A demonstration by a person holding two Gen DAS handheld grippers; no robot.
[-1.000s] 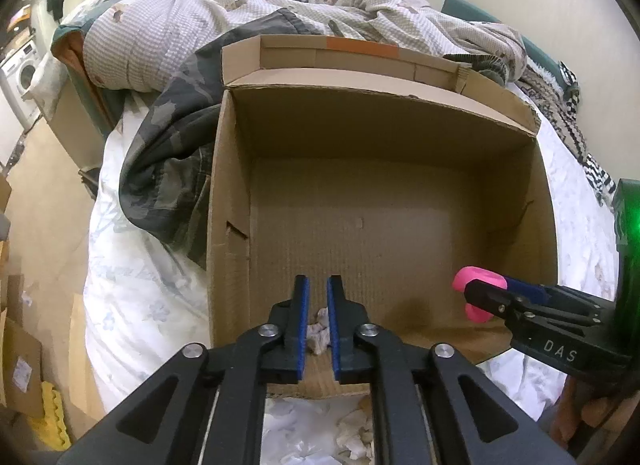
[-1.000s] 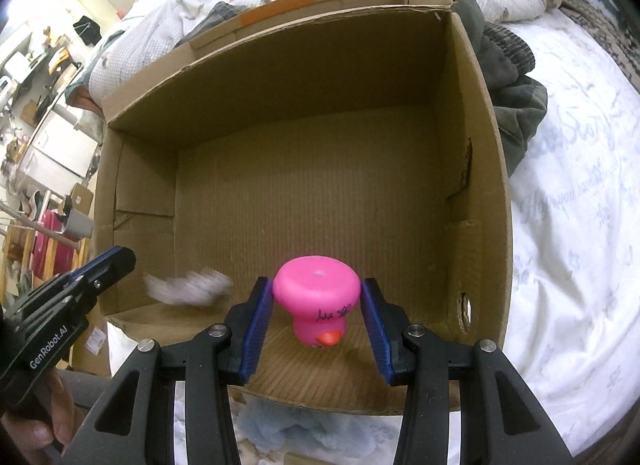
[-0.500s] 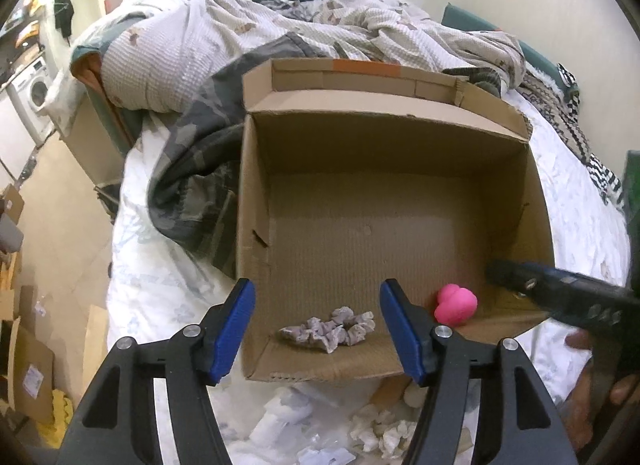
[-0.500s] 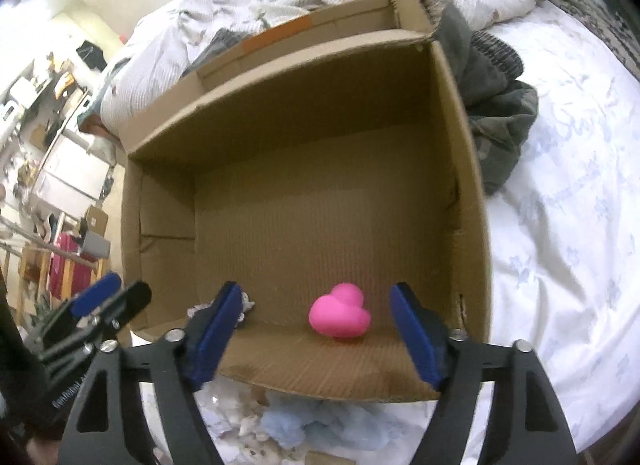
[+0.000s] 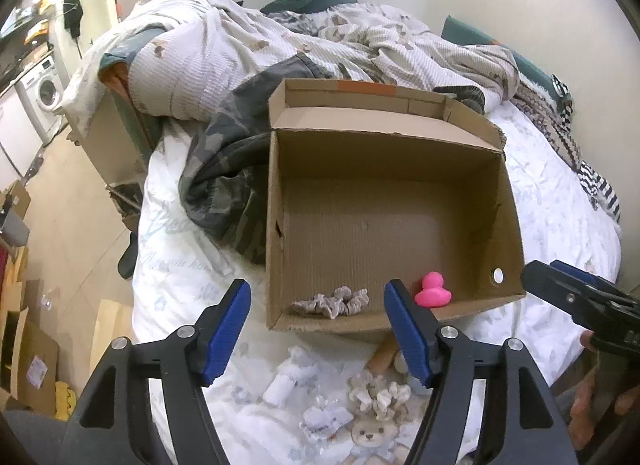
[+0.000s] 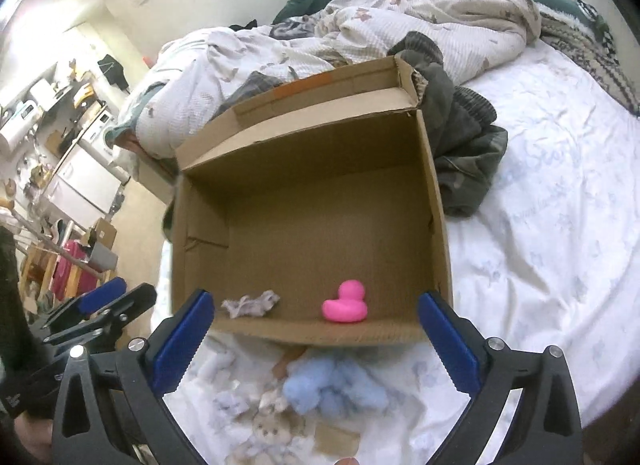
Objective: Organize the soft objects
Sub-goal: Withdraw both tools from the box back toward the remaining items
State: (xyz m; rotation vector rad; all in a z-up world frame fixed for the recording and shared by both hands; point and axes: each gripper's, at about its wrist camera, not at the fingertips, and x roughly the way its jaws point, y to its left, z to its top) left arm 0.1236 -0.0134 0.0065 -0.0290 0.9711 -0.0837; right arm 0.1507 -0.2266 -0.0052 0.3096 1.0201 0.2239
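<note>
A brown cardboard box (image 5: 394,201) sits on a bed (image 5: 560,225) with a soft white sheet. The box is square with flat, ridged walls and its top is open. A rumpled dark blanket (image 5: 224,185) lies against its left side.

Inside the box, near the front wall, lies a crinkly grey scrunchie (image 5: 332,302). To its right, a little apart, sits a smooth pink rubber duck (image 5: 432,292) with a round head.

On the sheet just in front of the box lie more soft things: small white cloth bits (image 5: 288,375), a frilly pale scrunchie (image 5: 376,389), a small teddy bear (image 5: 370,439) and a fluffy blue toy (image 6: 328,389).

The left gripper (image 5: 318,333) has black arms and blue ridged fingers (image 5: 226,331). Its fingers are spread and opening wider, with nothing between them. The right gripper (image 6: 316,345) looks the same. Its fingers (image 6: 448,347) are spread very wide and opening too, holding nothing. Both grippers are above the front edge of the box.
</note>
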